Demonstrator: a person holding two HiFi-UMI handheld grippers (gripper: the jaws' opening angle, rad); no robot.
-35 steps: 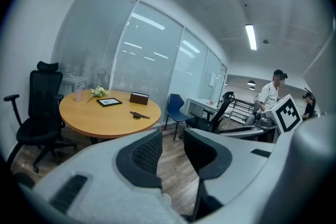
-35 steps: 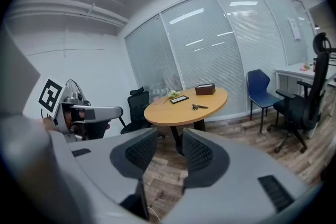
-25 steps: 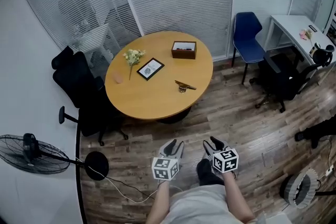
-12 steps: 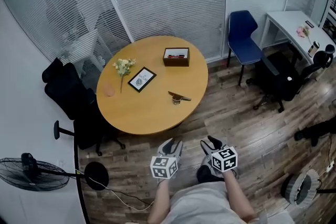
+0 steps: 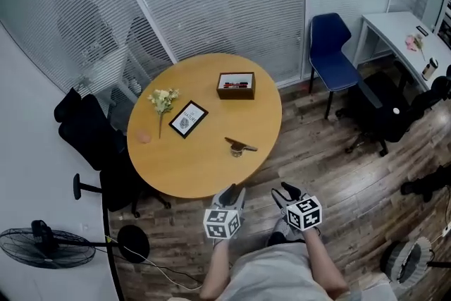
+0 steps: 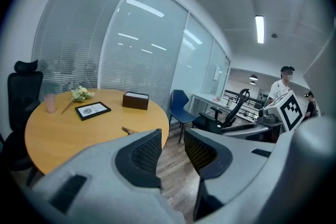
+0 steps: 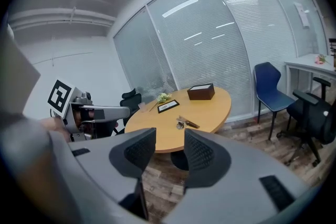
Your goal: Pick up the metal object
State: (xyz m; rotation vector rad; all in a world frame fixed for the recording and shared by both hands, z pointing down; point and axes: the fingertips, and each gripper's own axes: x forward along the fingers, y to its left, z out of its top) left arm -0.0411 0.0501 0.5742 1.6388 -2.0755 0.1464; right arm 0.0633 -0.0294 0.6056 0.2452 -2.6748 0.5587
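Observation:
The metal object, a small brass-coloured piece, lies on the round wooden table near its front right edge. It also shows in the right gripper view and, partly hidden by a jaw, in the left gripper view. Both grippers are held side by side low over the floor, short of the table's near edge. My left gripper is open with nothing between its pads. My right gripper is open too, its pads wide apart and empty, pointing at the table.
On the table stand a brown box, a framed picture, a flower sprig and a pink cup. Black office chairs stand left, a blue chair and desk right, a fan and cable front left.
The table now lies closer to the grippers in the head view; the person has stepped toward it. Both grippers keep their side-by-side pose and stay empty.

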